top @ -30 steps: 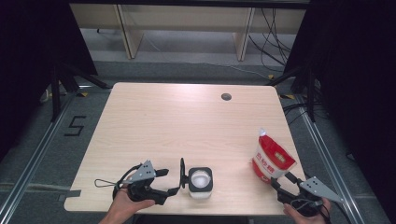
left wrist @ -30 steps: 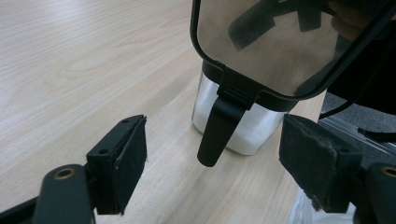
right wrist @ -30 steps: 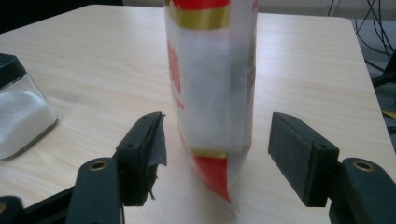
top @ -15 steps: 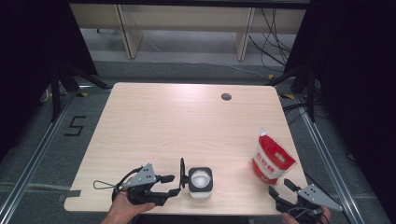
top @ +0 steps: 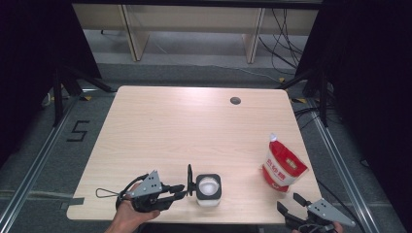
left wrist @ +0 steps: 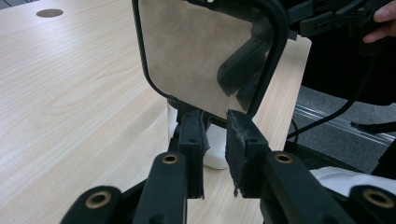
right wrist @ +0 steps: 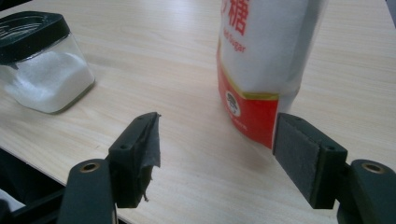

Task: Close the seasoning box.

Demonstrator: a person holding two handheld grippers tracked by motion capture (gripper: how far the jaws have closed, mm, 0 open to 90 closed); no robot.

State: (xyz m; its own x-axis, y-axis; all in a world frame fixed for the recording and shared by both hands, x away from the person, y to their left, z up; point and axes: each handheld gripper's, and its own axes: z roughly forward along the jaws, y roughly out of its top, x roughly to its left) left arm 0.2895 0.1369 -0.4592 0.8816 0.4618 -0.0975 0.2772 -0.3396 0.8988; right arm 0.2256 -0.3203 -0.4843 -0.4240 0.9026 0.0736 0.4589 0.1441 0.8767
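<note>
A small clear jar (top: 209, 190) with a black rim and white sugar in it stands near the table's front edge. Its hinged lid (top: 189, 177) stands upright on the jar's left side. My left gripper (top: 183, 190) points right at the lid. In the left gripper view the lid (left wrist: 201, 56) rises just beyond my left gripper (left wrist: 215, 121). Its jaws have just been closing, and a narrow gap remains at the lid's lower rim. A red and white sugar bag (top: 283, 167) stands at the right. My right gripper (top: 287, 203) is open just in front of the bag (right wrist: 266, 56).
The pale wooden table (top: 194, 126) has a round cable hole (top: 235, 101) at the back. Dark floor, rails and cables lie beyond its edges. In the right gripper view the jar (right wrist: 44, 74) stands to the left of the bag.
The left gripper's jaws have narrowed at the lid's base. The right gripper has drawn back from the bag toward the table's front edge.
</note>
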